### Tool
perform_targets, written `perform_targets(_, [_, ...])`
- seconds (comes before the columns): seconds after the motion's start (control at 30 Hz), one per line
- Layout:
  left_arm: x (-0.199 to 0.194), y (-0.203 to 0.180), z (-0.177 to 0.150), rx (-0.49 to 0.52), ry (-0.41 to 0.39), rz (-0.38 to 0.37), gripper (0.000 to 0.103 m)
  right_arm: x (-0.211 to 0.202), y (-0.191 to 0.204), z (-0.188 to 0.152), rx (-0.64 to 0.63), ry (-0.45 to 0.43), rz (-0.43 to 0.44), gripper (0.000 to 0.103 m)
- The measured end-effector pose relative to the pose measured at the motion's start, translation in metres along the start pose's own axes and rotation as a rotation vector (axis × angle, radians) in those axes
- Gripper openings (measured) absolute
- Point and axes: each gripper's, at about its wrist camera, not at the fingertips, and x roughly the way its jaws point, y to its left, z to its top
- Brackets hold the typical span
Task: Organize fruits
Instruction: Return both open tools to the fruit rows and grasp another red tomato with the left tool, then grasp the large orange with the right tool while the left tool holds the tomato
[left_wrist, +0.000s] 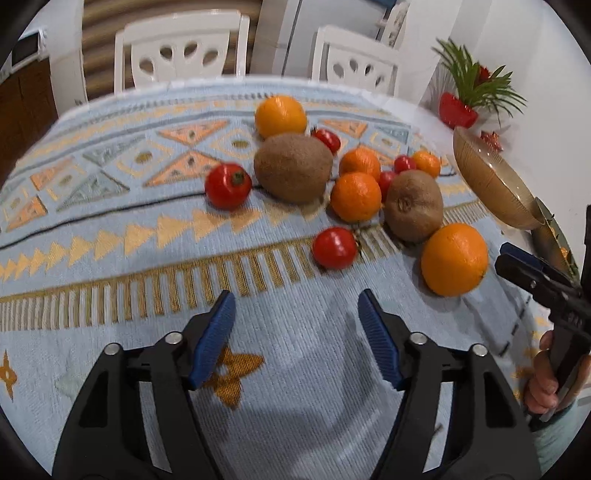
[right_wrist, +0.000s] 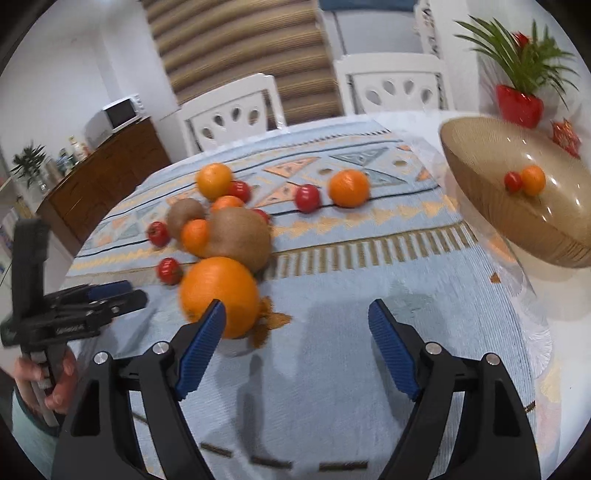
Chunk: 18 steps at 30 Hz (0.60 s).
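Observation:
Oranges, kiwis and small tomatoes lie in a cluster on the patterned blue tablecloth. In the left wrist view my left gripper is open and empty, just short of a tomato; a large orange and a kiwi lie to its right. In the right wrist view my right gripper is open and empty, its left finger just in front of that large orange. A tan bowl at the right holds a small orange and a tomato.
Two white chairs stand behind the table. A red pot with a green plant and a red ornament sit behind the bowl. A wooden cabinet with a microwave is far left.

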Motion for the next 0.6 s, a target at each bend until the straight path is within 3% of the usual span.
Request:
perform_targets(0.17, [-0.009,-0.007,0.016,0.015,0.067,-0.033,0.067,-0.005,0.029,0.003,-0.045,0.042,0.051,0.079])
perform_targets(0.43, [0.021,-0.018,0.029,0.061,0.000,-0.004,0.062,0.029,0.042,0.006,-0.052,0.113,0.033,0.079])
perform_targets(0.6, [0.028,-0.025,0.024,0.096,-0.033,0.035,0.050,0.041,0.046,0.004,-0.059,0.128,0.022,0.078])
